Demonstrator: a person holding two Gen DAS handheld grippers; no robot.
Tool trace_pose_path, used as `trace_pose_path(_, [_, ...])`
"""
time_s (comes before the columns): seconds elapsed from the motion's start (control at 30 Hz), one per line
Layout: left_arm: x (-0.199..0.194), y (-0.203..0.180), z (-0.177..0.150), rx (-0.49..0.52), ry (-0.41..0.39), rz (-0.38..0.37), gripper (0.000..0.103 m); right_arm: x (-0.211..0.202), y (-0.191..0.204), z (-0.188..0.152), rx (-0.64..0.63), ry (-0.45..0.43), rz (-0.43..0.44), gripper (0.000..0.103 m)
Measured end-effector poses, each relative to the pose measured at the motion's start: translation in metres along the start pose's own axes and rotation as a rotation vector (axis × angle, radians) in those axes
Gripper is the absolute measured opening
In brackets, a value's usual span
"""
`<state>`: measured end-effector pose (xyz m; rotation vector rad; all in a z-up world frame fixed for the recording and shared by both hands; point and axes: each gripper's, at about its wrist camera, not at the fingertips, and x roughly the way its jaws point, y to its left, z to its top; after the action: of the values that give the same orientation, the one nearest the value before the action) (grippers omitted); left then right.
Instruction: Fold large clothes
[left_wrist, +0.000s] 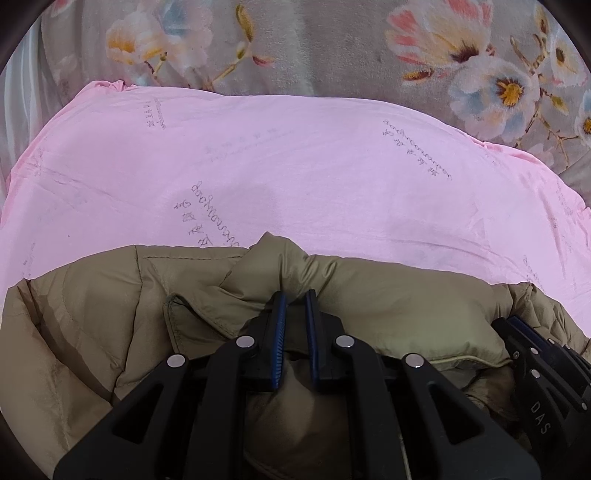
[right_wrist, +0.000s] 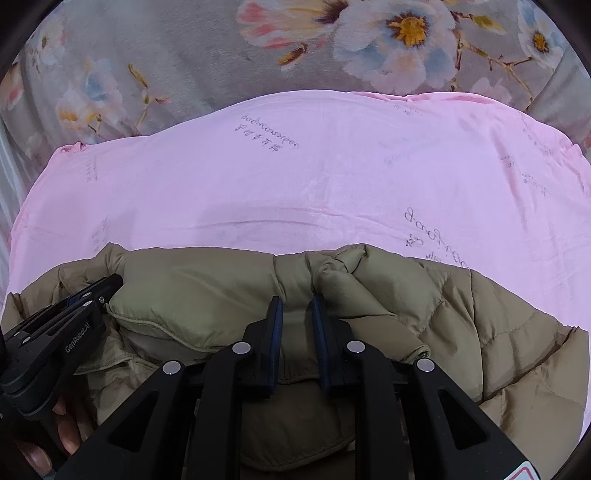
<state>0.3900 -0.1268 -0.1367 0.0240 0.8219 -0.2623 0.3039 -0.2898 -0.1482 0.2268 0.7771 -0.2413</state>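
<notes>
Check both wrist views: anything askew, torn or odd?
Nothing damaged. The khaki puffer jacket lies bunched and creased on the pink sheet, pinched by the left gripper and the right gripper, as expected mid-fold.

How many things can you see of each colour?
Khaki: 1, the puffy jacket.
Pink: 1, the sheet under it.
Grey with flowers: 1, the blanket behind.
Black: 2, the left gripper and right gripper, each pinching the jacket.
Total: 5
</notes>
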Motion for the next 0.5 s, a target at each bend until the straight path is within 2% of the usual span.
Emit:
trace_pose_path(0.2, [-0.003, 0.004, 0.0, -0.017, -0.003, -0.019, 0.01, -0.003, -0.007, -0.001, 0.036, -0.002, 0.043, 0.017])
trace_pose_path(0.27, [-0.011, 0.015, -0.003, -0.055, -0.001, -0.058, 0.01, -0.015, -0.015, -0.005, 0.063, -0.005, 0.074, 0.017])
trace_pose_path(0.33, [-0.026, 0.025, -0.008, -0.055, -0.003, -0.069, 0.012, -0.033, -0.025, -0.013, 0.086, -0.015, 0.064, 0.017])
trace_pose_path(0.37, [-0.031, 0.026, -0.012, -0.044, -0.005, -0.055, 0.013, -0.036, -0.028, -0.017, 0.084, -0.01, 0.044, 0.017])
trace_pose_path(0.43, [-0.039, 0.025, -0.019, -0.01, 0.014, -0.031, 0.013, -0.033, -0.035, -0.024, 0.081, 0.051, 0.068, 0.015])
trace_pose_path(0.5, [-0.041, 0.019, -0.024, 0.047, 0.041, 0.032, 0.013, -0.04, -0.037, -0.025, 0.078, 0.099, 0.052, 0.013])
